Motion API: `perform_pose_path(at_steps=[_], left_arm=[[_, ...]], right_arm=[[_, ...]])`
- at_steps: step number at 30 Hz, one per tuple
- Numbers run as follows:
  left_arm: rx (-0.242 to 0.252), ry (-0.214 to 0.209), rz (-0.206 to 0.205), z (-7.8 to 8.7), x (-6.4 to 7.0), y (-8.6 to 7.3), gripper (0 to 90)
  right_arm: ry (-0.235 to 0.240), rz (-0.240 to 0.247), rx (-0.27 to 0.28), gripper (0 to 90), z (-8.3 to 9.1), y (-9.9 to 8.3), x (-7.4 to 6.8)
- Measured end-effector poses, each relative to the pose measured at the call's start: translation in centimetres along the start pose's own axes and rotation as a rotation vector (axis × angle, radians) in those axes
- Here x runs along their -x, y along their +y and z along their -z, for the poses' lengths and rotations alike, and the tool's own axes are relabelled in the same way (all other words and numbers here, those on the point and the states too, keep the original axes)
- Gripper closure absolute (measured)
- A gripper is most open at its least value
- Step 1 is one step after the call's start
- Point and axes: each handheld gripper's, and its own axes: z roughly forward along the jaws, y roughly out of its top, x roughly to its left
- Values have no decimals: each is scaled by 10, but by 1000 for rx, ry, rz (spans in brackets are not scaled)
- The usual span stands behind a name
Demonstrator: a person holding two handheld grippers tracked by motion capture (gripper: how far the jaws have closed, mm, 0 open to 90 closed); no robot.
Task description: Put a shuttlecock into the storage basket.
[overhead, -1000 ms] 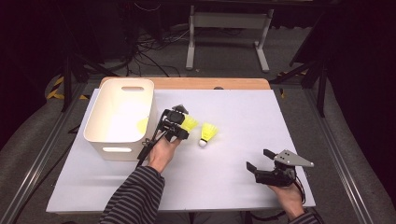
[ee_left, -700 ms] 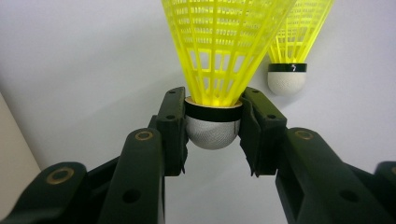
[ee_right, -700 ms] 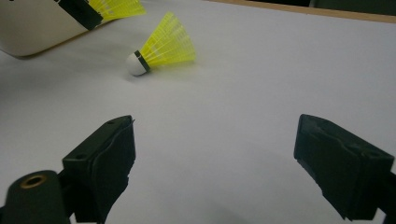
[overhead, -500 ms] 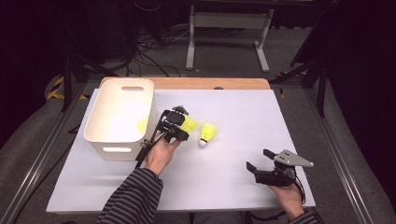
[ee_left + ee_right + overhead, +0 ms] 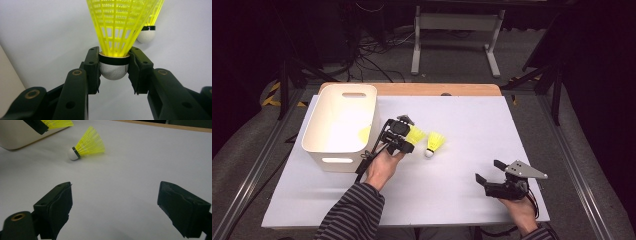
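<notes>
Bin [image 5: 339,125] at table's [image 5: 472,130] left, shuttlecock [image 5: 435,143] lying right of it, mid-table

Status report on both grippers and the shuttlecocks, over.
Left gripper shut on held shuttlecock by its cork. Right gripper open, empty. Second shuttlecock lying on table, beside white bin. Nothing in the way.

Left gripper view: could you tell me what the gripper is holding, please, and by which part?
The left gripper holds a yellow shuttlecock by its rounded white cork base, one jaw on each side, skirt pointing away.
</notes>
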Motion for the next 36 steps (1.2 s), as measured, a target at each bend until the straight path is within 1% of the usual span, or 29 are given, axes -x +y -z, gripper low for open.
perform_pose_path(at_steps=[4, 6, 9, 10, 13, 14, 20, 23, 29, 32, 36], left_arm=[[2, -5, 0, 1, 0, -1, 643], [-1, -18, 4, 3, -1, -2, 643], [-2, -13, 5, 4, 0, -3, 642], [-2, -15, 9, 4, 0, -4, 642], [-4, -17, 0, 5, 0, -4, 642], [-5, -21, 4, 6, 1, -5, 642], [-11, -11, -12, 10, 2, -7, 642], [-13, -24, -11, 11, 2, -7, 642], [-7, -30, -36, 18, 6, -7, 642], [-12, -31, -46, 21, 7, -7, 643], [-8, -34, -47, 24, 6, -8, 643]], right_arm=[[0, -1, 0, 132, 0, 0, 0], [0, -1, -1, 132, 0, 0, 0], [2, 0, 0, 132, 0, 0, 0], [2, 1, 1, 132, 0, 0, 0], [1, 1, 0, 132, 0, 0, 0], [1, 1, 0, 132, 0, 0, 0], [-1, 4, -3, 133, 0, 0, 0], [-1, 9, -5, 134, 0, 0, -1], [0, 10, -3, 134, 0, 0, -1], [0, 12, -4, 134, 0, 0, -1], [0, 9, -6, 134, 0, 0, -1]])
